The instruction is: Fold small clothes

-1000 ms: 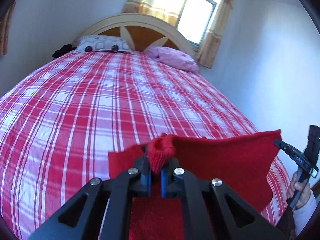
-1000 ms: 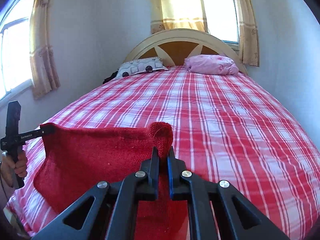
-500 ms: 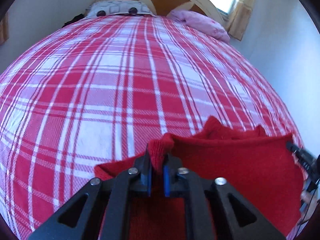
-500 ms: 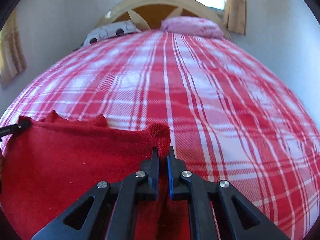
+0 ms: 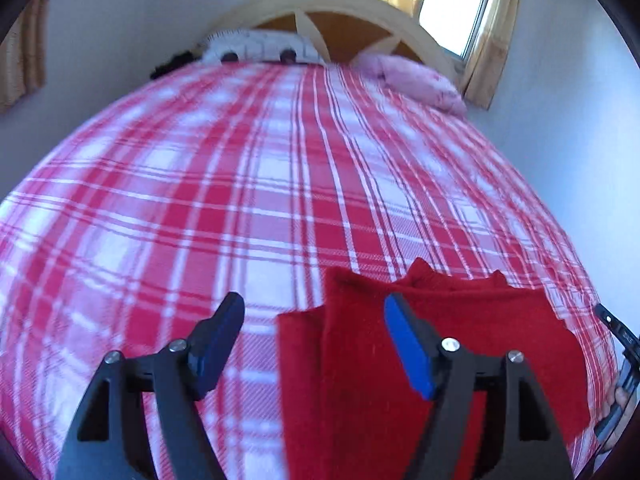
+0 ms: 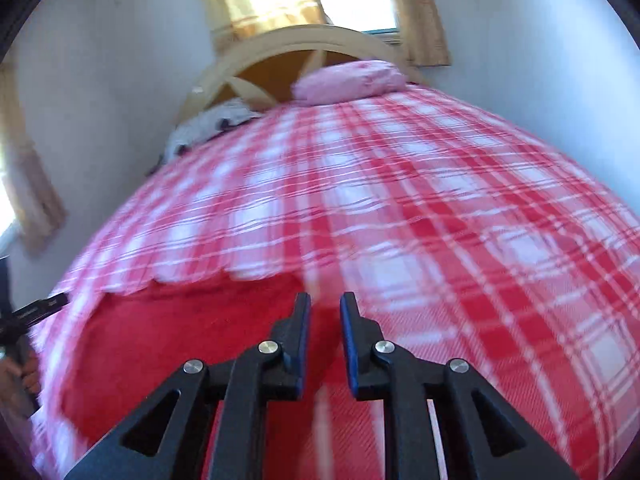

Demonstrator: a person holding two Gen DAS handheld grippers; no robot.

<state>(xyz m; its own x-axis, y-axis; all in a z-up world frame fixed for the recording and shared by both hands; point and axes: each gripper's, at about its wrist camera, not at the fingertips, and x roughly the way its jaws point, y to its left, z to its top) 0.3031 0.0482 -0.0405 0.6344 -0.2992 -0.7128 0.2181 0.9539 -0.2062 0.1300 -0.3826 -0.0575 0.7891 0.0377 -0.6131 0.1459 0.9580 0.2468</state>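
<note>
A red knitted garment (image 5: pixel 400 364) lies flat on the red-and-white plaid bedspread (image 5: pixel 248 200), near the bed's front edge. My left gripper (image 5: pixel 314 308) hovers over the garment's left edge with its jaws opening wide. The cloth lies under its right finger (image 5: pixel 404 340), and neither pad presses on it. In the blurred right wrist view the garment (image 6: pixel 180 344) spreads to the lower left. My right gripper (image 6: pixel 326 302) is just above its right edge, jaws opening with a narrow gap and nothing pinched in it.
A patterned pillow (image 5: pixel 256 50) and a pink pillow (image 5: pixel 416 82) lie against the arched headboard (image 5: pixel 340 4) at the far end. White walls close in on the bed's sides. A hand with the other gripper (image 5: pixel 618 344) shows at the right edge.
Both grippers have let go of the pinched corners of the red garment, and their jaws have parted, the left widely. The garment, held up a second ago, now lies on the bedspread.
</note>
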